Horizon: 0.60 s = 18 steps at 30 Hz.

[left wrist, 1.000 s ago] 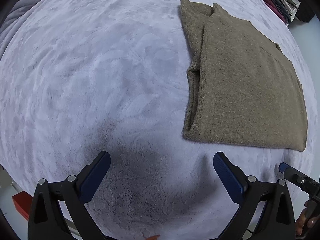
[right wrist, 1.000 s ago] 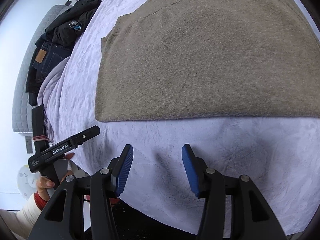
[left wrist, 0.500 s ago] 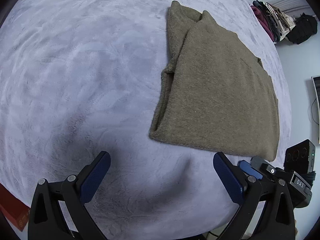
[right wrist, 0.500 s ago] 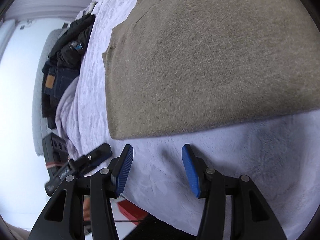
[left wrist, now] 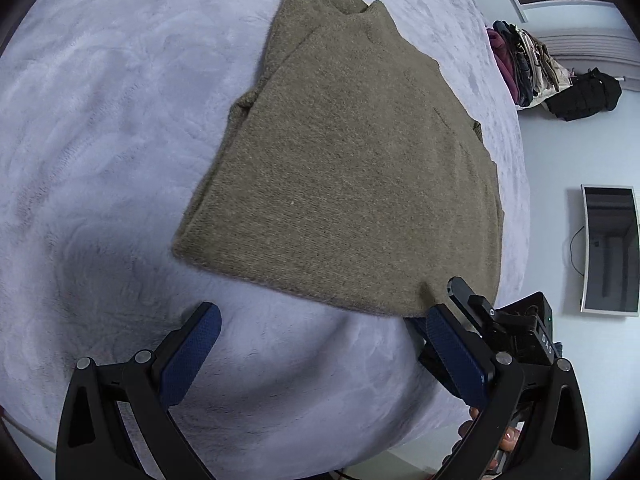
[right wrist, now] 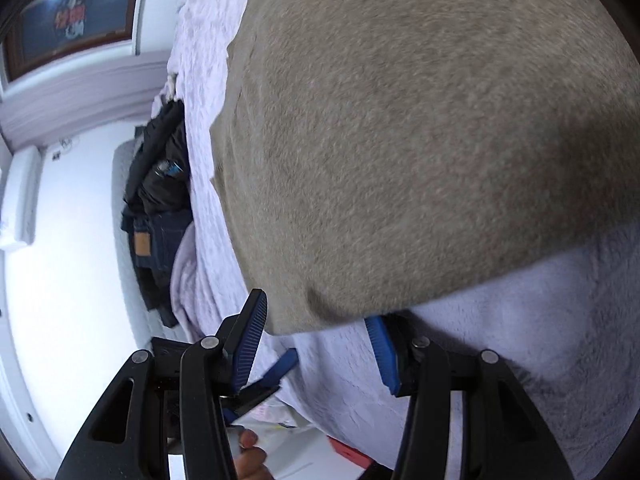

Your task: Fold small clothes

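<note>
The olive-brown knitted sweater [left wrist: 352, 168], folded flat with 1 side turned under, lies on the pale lilac plush blanket [left wrist: 100, 140] that covers the bed; it serves as the landmark here.

To the left of the sweater's near hem, the left gripper [left wrist: 320, 356] hangs over bare blanket with its jaws spread wide. Its 2 blue-padded fingers [left wrist: 192, 348] stand short of the hem, and no cloth lies between them.

At the sweater's near right corner sits the right gripper [right wrist: 316, 344]. Its jaws are closing, and the corner of the hem lies in the gap: the blue pads [right wrist: 250, 340] stand on either side of the cloth, 1 just touching its edge and the other partly under it. The blurred picture does not show them pressing it yet.

Beyond the sweater's far right side, a pile of mixed clothes [left wrist: 524, 64] rests at the bed's edge, with a black bag [left wrist: 584, 94] on the floor beside it.
</note>
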### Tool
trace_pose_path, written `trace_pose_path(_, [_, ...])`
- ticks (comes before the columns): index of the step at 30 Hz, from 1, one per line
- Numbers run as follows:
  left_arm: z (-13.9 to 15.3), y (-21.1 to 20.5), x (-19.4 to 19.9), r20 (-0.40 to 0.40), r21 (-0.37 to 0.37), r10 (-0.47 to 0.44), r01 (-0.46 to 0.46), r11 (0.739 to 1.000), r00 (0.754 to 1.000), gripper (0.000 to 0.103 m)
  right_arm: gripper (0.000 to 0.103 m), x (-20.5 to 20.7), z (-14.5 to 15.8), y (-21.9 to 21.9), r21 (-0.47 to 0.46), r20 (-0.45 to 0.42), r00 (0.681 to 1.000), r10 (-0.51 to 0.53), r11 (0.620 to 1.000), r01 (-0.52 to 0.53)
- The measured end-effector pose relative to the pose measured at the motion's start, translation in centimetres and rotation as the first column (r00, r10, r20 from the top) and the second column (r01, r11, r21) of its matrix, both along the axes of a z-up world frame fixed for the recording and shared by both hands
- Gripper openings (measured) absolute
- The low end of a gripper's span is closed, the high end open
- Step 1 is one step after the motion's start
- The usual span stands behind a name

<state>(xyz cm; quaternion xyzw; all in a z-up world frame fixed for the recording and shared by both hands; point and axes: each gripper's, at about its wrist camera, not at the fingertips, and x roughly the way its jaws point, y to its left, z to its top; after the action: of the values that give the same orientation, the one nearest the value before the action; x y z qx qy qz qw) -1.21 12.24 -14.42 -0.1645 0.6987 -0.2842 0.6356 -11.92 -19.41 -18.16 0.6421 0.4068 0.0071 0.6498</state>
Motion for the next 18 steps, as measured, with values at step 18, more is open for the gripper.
trace_pose_path(18, [0.3, -6.3, 3.0, 0.113, 0.007, 0.050, -0.051, 0.999, 0.992, 0.102, 0.028, 1.1, 1.8, -0.8, -0.006, 0.062, 0.994, 0.087, 0.996, -0.087])
